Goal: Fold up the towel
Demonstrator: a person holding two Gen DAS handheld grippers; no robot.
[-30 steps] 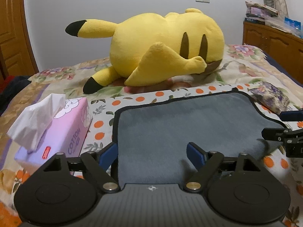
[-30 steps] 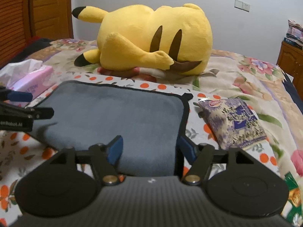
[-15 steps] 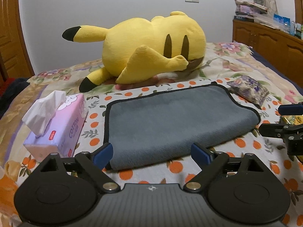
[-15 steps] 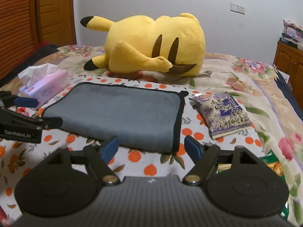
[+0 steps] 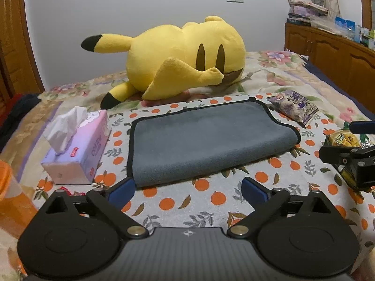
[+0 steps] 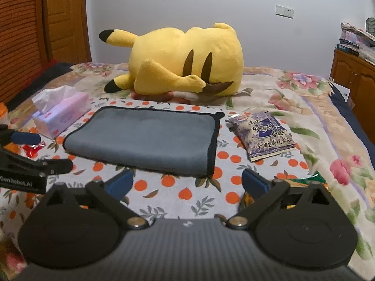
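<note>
A grey towel (image 5: pixel 206 138) with black trim lies folded in half on the orange-dotted sheet, its fold toward me; it also shows in the right wrist view (image 6: pixel 150 135). My left gripper (image 5: pixel 187 190) is open and empty, just short of the towel's near left edge. My right gripper (image 6: pixel 187 183) is open and empty, just short of the towel's near right corner. Each gripper shows at the edge of the other's view.
A yellow plush toy (image 5: pixel 182 61) lies behind the towel. A pink tissue box (image 5: pixel 77 147) stands to its left. A purple snack bag (image 6: pixel 264 135) lies to its right, another snack packet (image 5: pixel 344 138) nearer. A wooden cabinet (image 5: pixel 332 56) stands at the far right.
Both grippers have pulled back and away from the towel with jaws open. The towel has stayed folded on the sheet.
</note>
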